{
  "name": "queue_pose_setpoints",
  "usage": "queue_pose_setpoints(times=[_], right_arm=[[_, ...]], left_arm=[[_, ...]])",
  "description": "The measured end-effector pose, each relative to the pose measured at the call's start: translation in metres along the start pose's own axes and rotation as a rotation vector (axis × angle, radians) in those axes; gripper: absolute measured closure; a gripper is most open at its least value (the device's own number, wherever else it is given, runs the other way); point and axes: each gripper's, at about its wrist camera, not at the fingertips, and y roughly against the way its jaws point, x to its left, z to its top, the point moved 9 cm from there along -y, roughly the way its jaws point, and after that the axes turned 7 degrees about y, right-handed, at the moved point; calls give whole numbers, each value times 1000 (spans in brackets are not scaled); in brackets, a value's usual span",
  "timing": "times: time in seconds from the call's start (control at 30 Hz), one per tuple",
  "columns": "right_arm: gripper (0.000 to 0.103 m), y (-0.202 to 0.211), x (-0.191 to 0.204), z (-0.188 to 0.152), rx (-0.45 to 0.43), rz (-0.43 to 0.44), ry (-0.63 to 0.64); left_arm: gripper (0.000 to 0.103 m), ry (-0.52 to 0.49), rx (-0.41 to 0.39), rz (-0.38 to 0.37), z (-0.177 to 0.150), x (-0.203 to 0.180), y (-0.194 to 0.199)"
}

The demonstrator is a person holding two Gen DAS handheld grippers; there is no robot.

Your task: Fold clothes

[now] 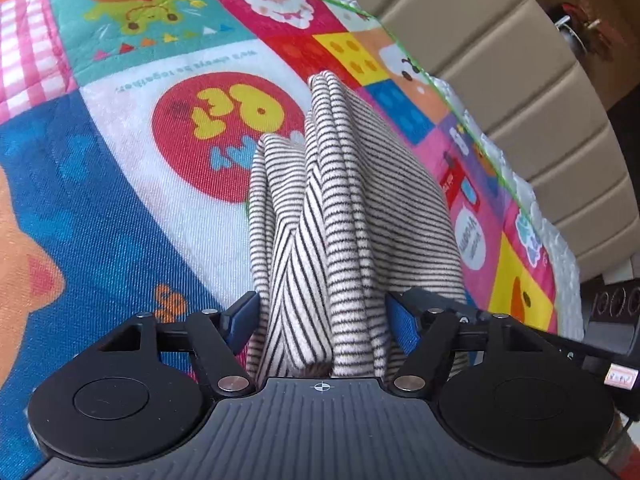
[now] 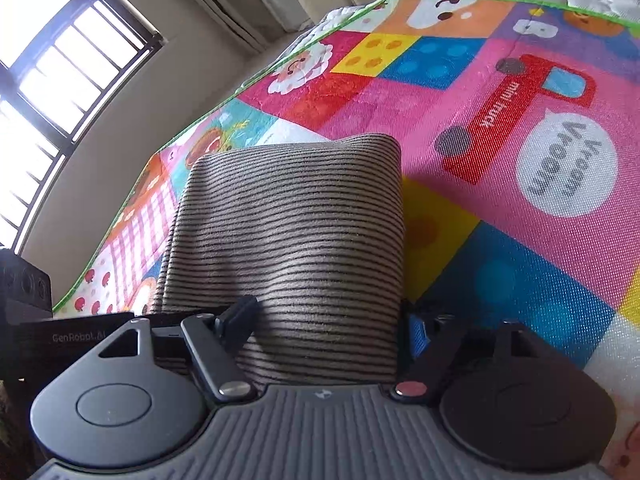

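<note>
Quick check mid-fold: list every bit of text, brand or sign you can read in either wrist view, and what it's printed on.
"GenRobot.AI": black device left of the right gripper.
"mini truck": red truck picture on the colourful printed play mat, upside down.
"we'll always be together": white mat panel, upside down; small, my best reading.
Yellow letters on the mat's red circle: upside down, not decipherable.
White speech bubbles: blurred, unreadable.
Striped beige cloth: no text.

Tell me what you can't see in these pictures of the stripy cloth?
- Left wrist view: the striped cloth bunches between the left gripper, hiding where the pads bite.
- Right wrist view: the cloth fills the right gripper; its far side is hidden behind its own fold.
- Neither view shows the whole garment, so its kind is unclear.
- The play mat is cut off by the edges.
</note>
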Motion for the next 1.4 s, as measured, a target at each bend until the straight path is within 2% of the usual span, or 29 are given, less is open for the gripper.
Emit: queue_pose_setpoints(times=[0.17, 0.27, 0.37, 0.43, 0.53, 0.63, 0.73, 0.77, 0.8, 0.83, 0.9, 0.97, 1.0, 1.1, 1.17, 1.23, 1.27, 1.3, 1.4], right_arm=[[28, -17, 15, 33, -16, -60, 83], [29, -32, 24, 59, -41, -86, 113], [27, -43, 30, 67, -40, -132, 135], [26, -42, 30, 64, -45, -138, 138], [21, -31, 22, 51, -37, -135, 115], [16, -16, 15, 28, -13, -111, 64], [16, -11, 18, -1, 33, -66, 36], [19, -10, 24, -4, 34, -56, 49], [28, -8, 30, -8, 35, -46, 61], [33, -4, 38, -5, 15, -39, 96], [34, 10, 60, 7, -50, -28, 190], [34, 16, 73, 15, -69, -56, 281], [34, 15, 74, 16, -56, -82, 317], [34, -1, 55, 3, 38, -202, 377], [29, 1, 48, -1, 40, -229, 418], [18, 14, 52, 6, -13, -208, 451], [8, 21, 57, 15, -51, -190, 461], [2, 27, 63, 30, -100, -169, 463], [0, 27, 79, 86, -198, -132, 438]], left_arm=[[31, 55, -76, -43, 24, 13, 2], [32, 71, -144, -38, 41, 25, 14], [34, 115, -177, -57, 51, 27, 26], [33, 125, -164, -72, 53, 25, 30], [20, 104, -101, -71, 47, 21, 30], [19, 86, -42, -58, 35, 20, 24], [30, 88, -9, -49, 30, 21, 15], [35, 92, -8, -60, 29, 20, 12], [40, 96, -17, -85, 30, 17, 12], [39, 91, -36, -109, 32, 14, 14], [39, 79, -74, -153, 35, 8, 19], [37, 69, -83, -136, 38, 12, 19], [37, 93, -59, -115, 36, 17, 15], [34, 137, -4, -61, 31, 30, 6], [34, 118, -24, -49, 33, 25, 13], [36, 100, -72, -63, 40, 18, 26], [36, 92, -110, -81, 46, 14, 33], [35, 87, -140, -88, 51, 12, 38], [34, 98, -140, -18, 54, 22, 32]])
